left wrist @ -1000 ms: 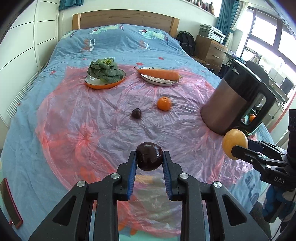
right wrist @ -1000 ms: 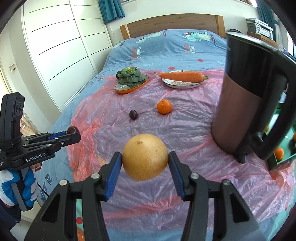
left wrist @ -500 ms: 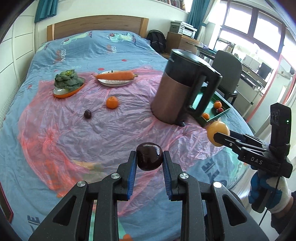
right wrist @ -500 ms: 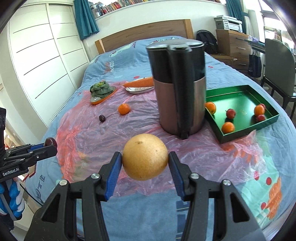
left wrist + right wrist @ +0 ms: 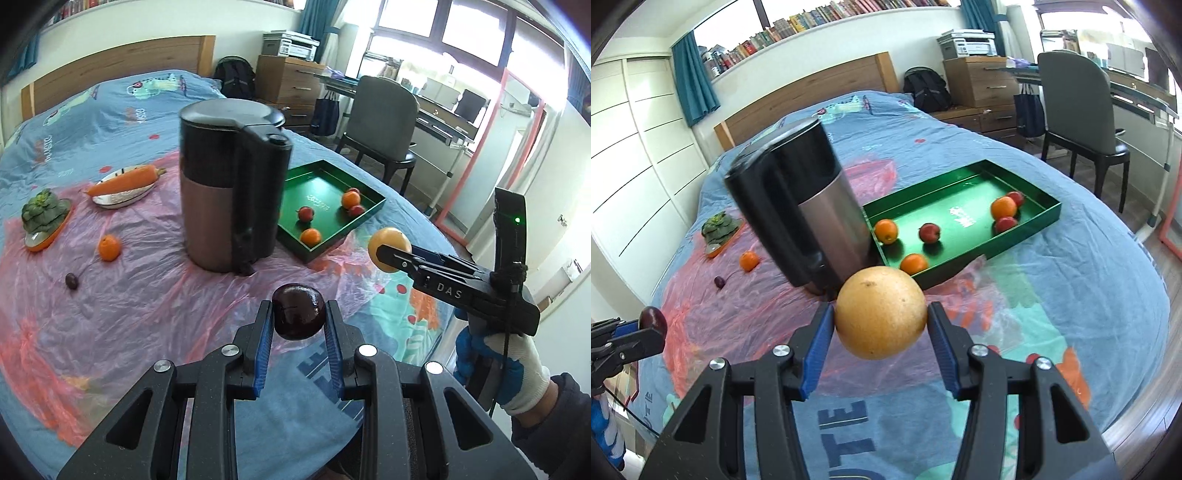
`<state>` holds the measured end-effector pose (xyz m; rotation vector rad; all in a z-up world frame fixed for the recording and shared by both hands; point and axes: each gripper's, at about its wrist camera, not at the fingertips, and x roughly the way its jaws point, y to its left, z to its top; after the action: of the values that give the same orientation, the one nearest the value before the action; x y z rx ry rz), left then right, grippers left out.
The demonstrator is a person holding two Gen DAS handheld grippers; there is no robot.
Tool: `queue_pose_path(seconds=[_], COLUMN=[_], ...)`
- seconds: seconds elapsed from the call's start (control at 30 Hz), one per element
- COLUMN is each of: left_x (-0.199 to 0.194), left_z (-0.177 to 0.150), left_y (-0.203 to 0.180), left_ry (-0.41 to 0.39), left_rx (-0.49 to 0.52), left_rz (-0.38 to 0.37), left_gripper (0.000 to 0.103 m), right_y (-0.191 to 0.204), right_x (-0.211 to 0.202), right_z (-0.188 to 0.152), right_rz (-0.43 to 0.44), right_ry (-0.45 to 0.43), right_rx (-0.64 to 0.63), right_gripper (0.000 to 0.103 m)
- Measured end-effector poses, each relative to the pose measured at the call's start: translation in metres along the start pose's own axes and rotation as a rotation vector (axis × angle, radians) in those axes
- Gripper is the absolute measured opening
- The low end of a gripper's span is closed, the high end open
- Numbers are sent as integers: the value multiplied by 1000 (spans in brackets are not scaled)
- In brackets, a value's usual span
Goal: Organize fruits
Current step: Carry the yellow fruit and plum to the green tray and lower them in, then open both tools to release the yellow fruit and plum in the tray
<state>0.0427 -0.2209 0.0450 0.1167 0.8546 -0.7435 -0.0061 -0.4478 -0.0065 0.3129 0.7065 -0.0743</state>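
Note:
My left gripper [image 5: 298, 321] is shut on a dark purple plum [image 5: 298, 311] and holds it above the bed's front edge. My right gripper [image 5: 881, 325] is shut on a large yellow-orange fruit [image 5: 881, 312]; it also shows in the left wrist view [image 5: 388, 249]. A green tray [image 5: 1027, 221] on the bed holds several oranges and red fruits. It lies right of the black kettle [image 5: 231, 184]. A loose orange [image 5: 109, 247] and a small dark plum [image 5: 71, 281] lie on the pink plastic sheet [image 5: 129, 314].
A plate with a carrot [image 5: 123, 182] and an orange plate with greens [image 5: 42, 218] sit at the far left. A chair [image 5: 1078, 122], desk and drawers stand right of the bed. The kettle stands between the loose fruit and the tray.
Both grippers have swung right with their fruits still held. The kettle and green tray have come toward the middle of both views; the plates have slid left.

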Motion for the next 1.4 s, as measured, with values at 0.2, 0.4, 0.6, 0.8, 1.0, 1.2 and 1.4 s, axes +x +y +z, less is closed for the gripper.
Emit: queue_pose_path(seconds=[0.2,0.4,0.6,0.8,1.0,1.2,1.4], left_x=[40,95,157,212,250,281,301], left_z=[35,72,91,98,107,112,109], left_y=[-31,-55,-69,-65,-62,-66,-64], left_ry=[15,34,81,131,143,165,191], left_rx=[40,63,99,92,90,95,87], left_rz=[-45,-60,-54,-42,-33,-46,-44], left_gripper=[23,23,23,23,23,23,23], right_y=[-45,-82,-113,-141,-160,-177,-189], right_x=[14,43,77,116,151,180,198], right_z=[27,57,76,93,111,116,122], right_rz=[-57,-117,-178,-256,-324,-386,-396], right_ry=[-27,-38,-36,-36,-37,-12,-21], right_rx=[46,78,88,70,31,5,43], right_gripper=[72,72,72,72,72,72,72])
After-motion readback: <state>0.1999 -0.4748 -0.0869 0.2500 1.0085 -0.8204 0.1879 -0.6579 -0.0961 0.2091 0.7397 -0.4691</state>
